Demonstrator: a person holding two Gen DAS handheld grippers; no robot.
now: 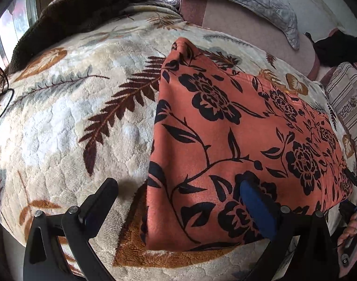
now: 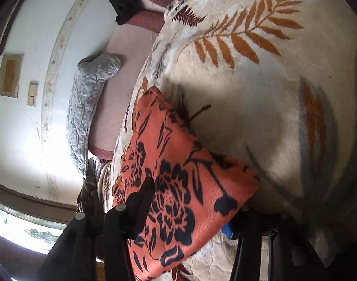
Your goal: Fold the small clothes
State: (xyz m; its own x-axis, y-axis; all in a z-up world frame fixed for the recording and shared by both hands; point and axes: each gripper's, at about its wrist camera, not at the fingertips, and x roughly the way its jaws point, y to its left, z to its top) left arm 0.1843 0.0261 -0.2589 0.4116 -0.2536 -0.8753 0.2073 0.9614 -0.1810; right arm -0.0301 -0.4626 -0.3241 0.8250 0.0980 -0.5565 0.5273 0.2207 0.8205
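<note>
An orange cloth with black flowers (image 1: 237, 126) lies folded flat on a cream leaf-patterned blanket (image 1: 73, 121). My left gripper (image 1: 178, 199) is open, hovering over the cloth's near left corner; its blue-padded right finger (image 1: 258, 208) is over the cloth, the left finger (image 1: 101, 201) over the blanket. In the right wrist view the cloth (image 2: 185, 187) fills the space between the fingers of my right gripper (image 2: 192, 213). Its left finger (image 2: 138, 208) lies on top of the cloth, the right finger is hidden beneath the edge. The jaws stand wide.
A dark brown blanket (image 1: 84, 7) is heaped at the far left. A grey quilted pillow (image 1: 260, 4) and a pink mattress edge (image 1: 237, 21) lie beyond. A striped cushion (image 1: 349, 100) sits at the right. The right hand (image 1: 353, 224) shows at the edge.
</note>
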